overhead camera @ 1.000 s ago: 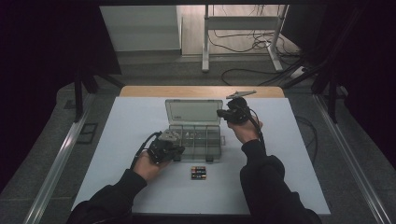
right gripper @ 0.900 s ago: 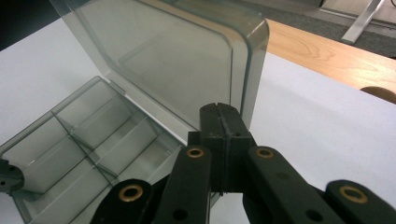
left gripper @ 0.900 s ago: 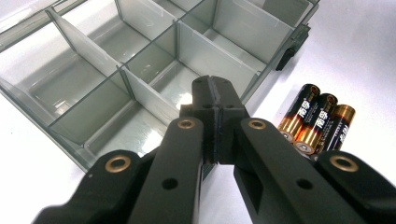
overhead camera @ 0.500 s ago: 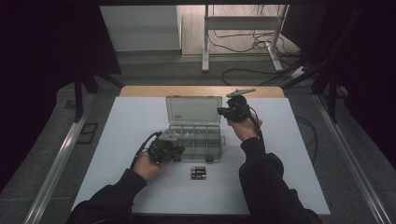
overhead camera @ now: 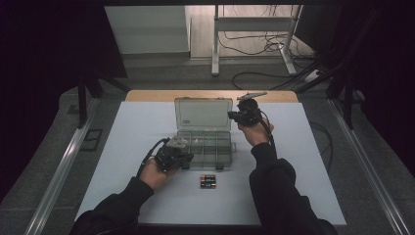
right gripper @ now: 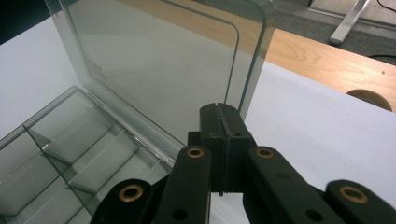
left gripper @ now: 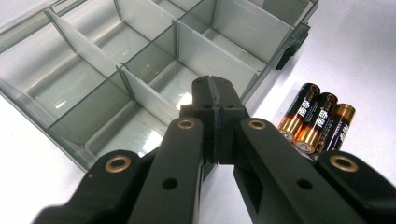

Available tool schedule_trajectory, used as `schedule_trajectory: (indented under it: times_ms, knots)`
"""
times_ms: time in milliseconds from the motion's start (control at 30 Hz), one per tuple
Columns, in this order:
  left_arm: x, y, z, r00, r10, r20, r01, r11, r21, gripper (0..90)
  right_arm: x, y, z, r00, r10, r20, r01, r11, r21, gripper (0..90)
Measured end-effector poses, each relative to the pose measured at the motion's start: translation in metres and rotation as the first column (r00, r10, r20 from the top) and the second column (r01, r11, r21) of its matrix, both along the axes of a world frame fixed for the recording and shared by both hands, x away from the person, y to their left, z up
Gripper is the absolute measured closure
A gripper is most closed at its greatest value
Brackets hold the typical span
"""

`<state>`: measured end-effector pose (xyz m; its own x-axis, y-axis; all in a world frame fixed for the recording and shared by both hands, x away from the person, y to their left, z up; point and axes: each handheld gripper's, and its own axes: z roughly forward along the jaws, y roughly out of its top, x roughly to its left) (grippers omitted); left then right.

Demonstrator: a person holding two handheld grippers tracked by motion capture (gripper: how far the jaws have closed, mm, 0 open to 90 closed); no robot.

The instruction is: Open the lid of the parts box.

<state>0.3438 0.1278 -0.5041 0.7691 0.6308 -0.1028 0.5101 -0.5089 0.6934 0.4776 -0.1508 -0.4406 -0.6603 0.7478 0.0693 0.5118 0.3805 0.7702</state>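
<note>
Box (overhead camera: 204, 142): desk (overhead camera: 127, 132) centre, lid (overhead camera: 203, 113) up | batteries (overhead camera: 207, 181): box's 6 o'clock, apart | left gripper (overhead camera: 182, 155): jaws together, empty, box's 8 o'clock | right gripper (overhead camera: 234, 115): jaws together, empty, lid's 3 o'clock

Looked like a lab recording bay, white-topped table (overhead camera: 147, 132) walled by dark curtains (overhead camera: 49, 49), cables (overhead camera: 264, 46) strewn on far floor, metal stand legs (overhead camera: 215, 54) beyond
</note>
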Motion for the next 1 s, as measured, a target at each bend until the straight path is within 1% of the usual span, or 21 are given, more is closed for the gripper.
schedule_trajectory:
  times_ms: [200, 367, 567, 733, 1000]
  knots:
    - [0.000, 0.000, 0.000, 1.0000, -0.001, 0.001, 0.001, 1.0000, 0.000, 89.3, 0.003, 0.000, -0.002, 1.0000, -0.002, -0.007, 0.002, 0.9999, -0.017, 88.8]
    - [0.000, 0.000, 0.000, 1.0000, -0.002, 0.002, 0.002, 1.0000, 0.000, 89.3, 0.002, 0.000, -0.003, 1.0000, -0.002, -0.010, 0.001, 0.9998, -0.020, 88.8]
    - [0.000, 0.000, 0.000, 1.0000, -0.002, 0.004, 0.002, 1.0000, -0.002, 89.3, -0.001, -0.001, 0.000, 0.9999, 0.002, -0.011, -0.002, 0.9999, -0.016, 88.8]
    - [-0.001, 0.000, 0.000, 1.0000, -0.003, 0.008, 0.003, 1.0000, 0.000, 89.2, -0.005, -0.002, 0.002, 0.9999, 0.015, -0.003, -0.015, 0.9997, -0.018, 88.6]
    - [-0.001, 0.000, 0.000, 0.9999, -0.001, 0.013, 0.001, 1.0000, 0.000, 89.2, -0.013, -0.001, 0.004, 0.9995, 0.032, -0.006, -0.032, 0.9994, -0.009, 84.4]
